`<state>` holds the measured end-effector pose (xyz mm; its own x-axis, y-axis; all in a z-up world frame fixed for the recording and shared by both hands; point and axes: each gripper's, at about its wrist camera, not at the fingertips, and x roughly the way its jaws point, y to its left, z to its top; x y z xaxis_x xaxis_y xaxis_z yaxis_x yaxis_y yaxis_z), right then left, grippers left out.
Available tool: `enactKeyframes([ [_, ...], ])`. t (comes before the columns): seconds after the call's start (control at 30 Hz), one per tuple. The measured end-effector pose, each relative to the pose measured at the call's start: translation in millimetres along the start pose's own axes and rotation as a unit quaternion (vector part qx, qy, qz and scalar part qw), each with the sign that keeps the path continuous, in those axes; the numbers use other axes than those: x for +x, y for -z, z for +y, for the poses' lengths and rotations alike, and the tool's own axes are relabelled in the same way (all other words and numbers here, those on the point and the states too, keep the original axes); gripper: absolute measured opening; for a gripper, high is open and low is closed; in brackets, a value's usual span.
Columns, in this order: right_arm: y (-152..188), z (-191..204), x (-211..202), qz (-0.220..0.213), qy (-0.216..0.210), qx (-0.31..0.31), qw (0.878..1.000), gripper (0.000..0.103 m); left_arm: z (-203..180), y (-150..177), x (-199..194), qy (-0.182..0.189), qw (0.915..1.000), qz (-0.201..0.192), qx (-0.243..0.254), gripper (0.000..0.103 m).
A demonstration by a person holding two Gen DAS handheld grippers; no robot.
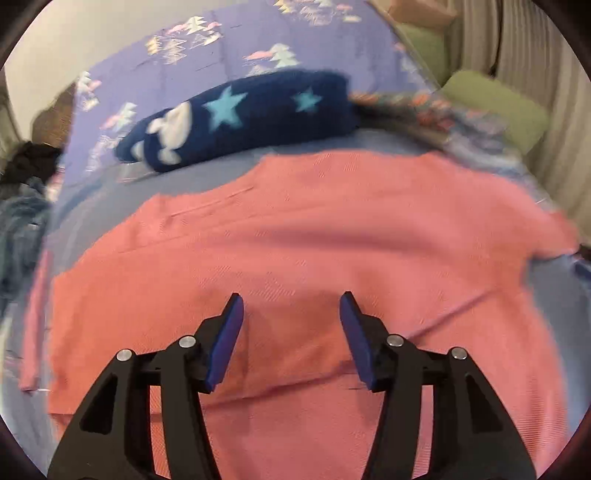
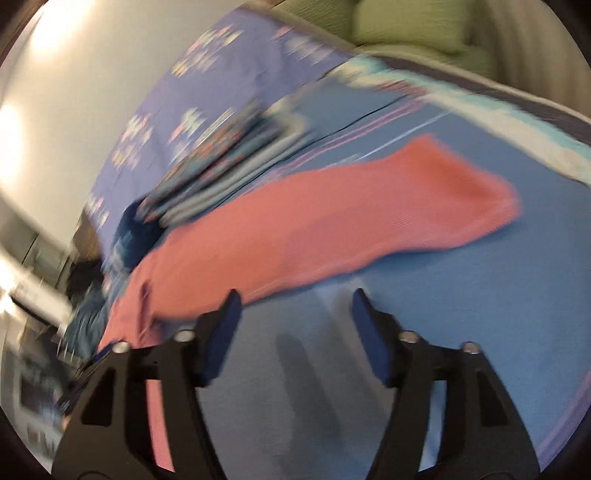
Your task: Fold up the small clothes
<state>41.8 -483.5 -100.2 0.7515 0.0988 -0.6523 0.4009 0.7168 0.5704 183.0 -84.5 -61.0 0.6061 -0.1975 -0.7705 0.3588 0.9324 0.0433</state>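
Both wrist views are smeared by motion blur, the right one badly, so fabric edges and patterns are hard to make out. In the left wrist view the pink garment [image 1: 314, 240] lies spread flat across the blue bedsheet [image 1: 229, 173]; its near edge runs under the black gripper frame and out of sight, and its right side blurs away toward the rim of the fisheye. The left hand-held gripper [image 1: 291, 306] hangs above the middle of the garment with its blue pads apart and nothing between them, so it is released. Beyond the garment lies a navy bundle with pale stars [image 1: 243, 118], and behind that a purple patterned cover [image 1: 288, 33]. A dark heap of clothes [image 1: 22, 192] at the left edge is too blurred to identify. In the right wrist view one sleeve-like end of the pink garment [image 2: 332, 221] stretches across the blue bedsheet [image 2: 480, 314], its lower left part hidden behind the gripper frame. The right hand-held gripper [image 2: 295, 306] is also released, its pads apart over bare sheet just beside the garment's edge, holding nothing. A stack of folded clothes [image 2: 229, 173] sits beyond the pink fabric, streaked by blur. Green cushions [image 2: 406, 26] show at the top, cut off by the rim.
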Motion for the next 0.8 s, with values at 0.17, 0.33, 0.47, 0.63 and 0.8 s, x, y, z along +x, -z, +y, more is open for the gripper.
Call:
enactKeyframes([
  [0.17, -14, -68, 2, -0.006, -0.024, 0.155, 0.988, 0.067, -30, -8, -12, 0.009, 0.9989, -0.035, 0.03, 0.061],
  [0.33, -25, -80, 11, -0.015, -0.024, 0.179, 0.983, 0.067, -43, -7, 14, 0.016, 0.9996, 0.001, 0.022, 0.061],
  [0.47, -37, -80, 18, -0.022, -0.028, 0.195, 0.98, 0.058, -37, -6, 15, 0.029, 0.9996, 0.003, 0.005, 0.065],
  [0.63, -51, -76, 29, -0.011, -0.047, 0.214, 0.976, 0.009, -19, -8, 12, 0.036, 0.999, 0.0, -0.026, 0.066],
  [0.8, -64, -4, 8, -0.05, -0.06, 0.12, 0.99, 0.008, 18, -8, -8, 0.034, 0.9973, -0.022, -0.062, 0.067],
])
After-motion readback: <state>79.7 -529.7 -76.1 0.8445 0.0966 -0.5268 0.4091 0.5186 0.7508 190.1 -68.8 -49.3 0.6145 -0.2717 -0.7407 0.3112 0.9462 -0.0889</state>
